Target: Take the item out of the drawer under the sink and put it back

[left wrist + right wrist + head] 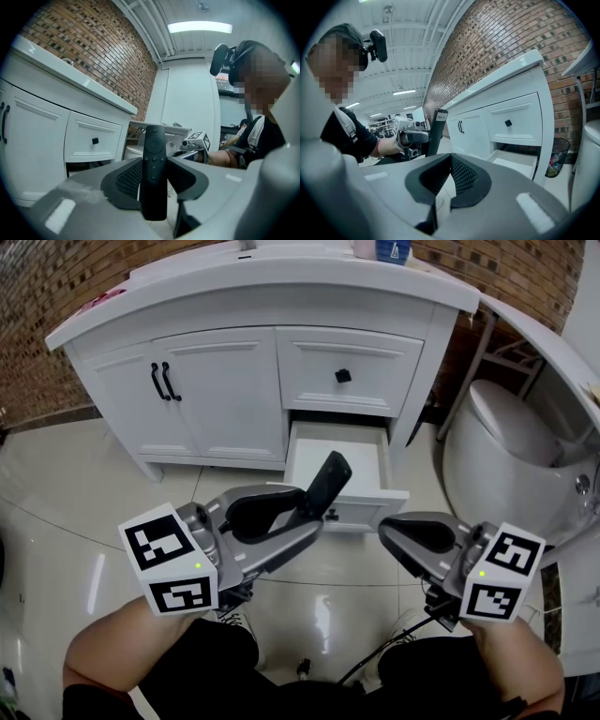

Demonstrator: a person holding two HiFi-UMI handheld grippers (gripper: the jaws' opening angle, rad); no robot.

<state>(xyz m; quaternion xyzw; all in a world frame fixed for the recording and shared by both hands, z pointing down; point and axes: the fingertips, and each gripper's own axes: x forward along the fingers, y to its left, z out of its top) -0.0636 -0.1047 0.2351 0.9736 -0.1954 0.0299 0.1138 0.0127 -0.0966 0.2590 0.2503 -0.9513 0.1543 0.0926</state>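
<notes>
Black remote (153, 159), one, clamped in left hand-held gripper (306, 511).

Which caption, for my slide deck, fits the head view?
Left gripper holds a black remote in front of the open drawer; right gripper empty alongside.

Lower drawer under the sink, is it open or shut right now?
Open: the lower drawer juts out of the cabinet, its white inside showing.

You have bright, even light from ceiling strips (200, 27); the glossy floor (98, 582) throws back pale glare streaks. Both gripper views bow hard at the edges, fade to black corners, and blur whatever sits nearest the lens.
</notes>
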